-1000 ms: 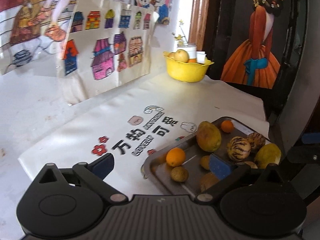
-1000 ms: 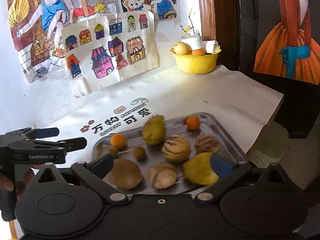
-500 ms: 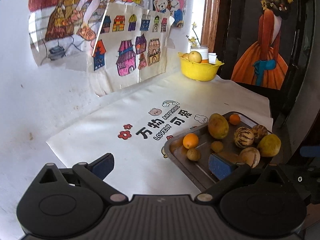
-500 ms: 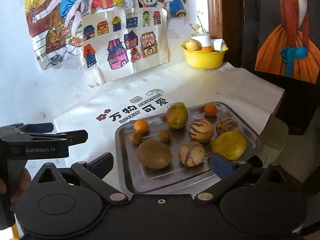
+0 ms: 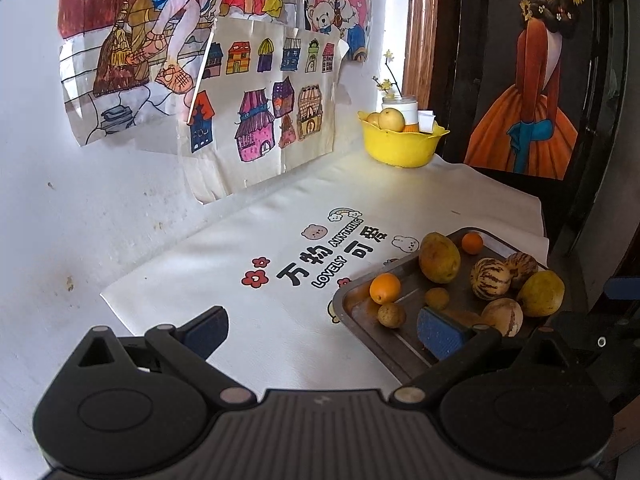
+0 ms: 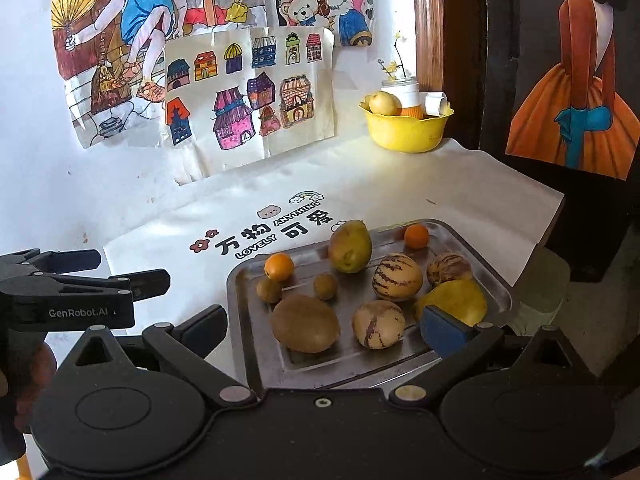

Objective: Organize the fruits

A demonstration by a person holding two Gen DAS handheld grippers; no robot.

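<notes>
Both grippers are seen spread wide with nothing held between their fingers. From the right wrist view, the right gripper [image 6: 322, 326] is held above the near edge of a metal tray [image 6: 490, 276], and the left gripper [image 6: 132, 272] is seen to its left, over the white printed cloth [image 6: 460, 184], clear of the tray. In the left wrist view, the left gripper [image 5: 322, 334] is held over the cloth, with its right blue pad [image 5: 440, 338] in front of the tray's near left part.

10 fruits are laid loose on the tray. 2 small oranges are found there, 1 at the near left [image 6: 279, 266] and 1 at the far edge [image 6: 416, 236]. A green-yellow mango [image 6: 350, 245] is placed between them at the back. 3 striped melons are grouped to the right: 1 in the middle [image 6: 397, 277], 1 at the front [image 6: 378, 324] and a darker 1 further right [image 6: 449, 269]. A large brown kiwi [image 6: 305, 323] is seen at the front left, with 2 small brown fruits [image 6: 269, 290] behind it. A yellow mango [image 6: 456, 300] is partly hidden by the right gripper's blue pad.

A yellow bowl [image 6: 406, 132] is set at the far end of the cloth, near the wall, well apart from the tray. A pale round fruit [image 6: 383, 103] and a white jar [image 6: 404, 94] are seen in it.
</notes>
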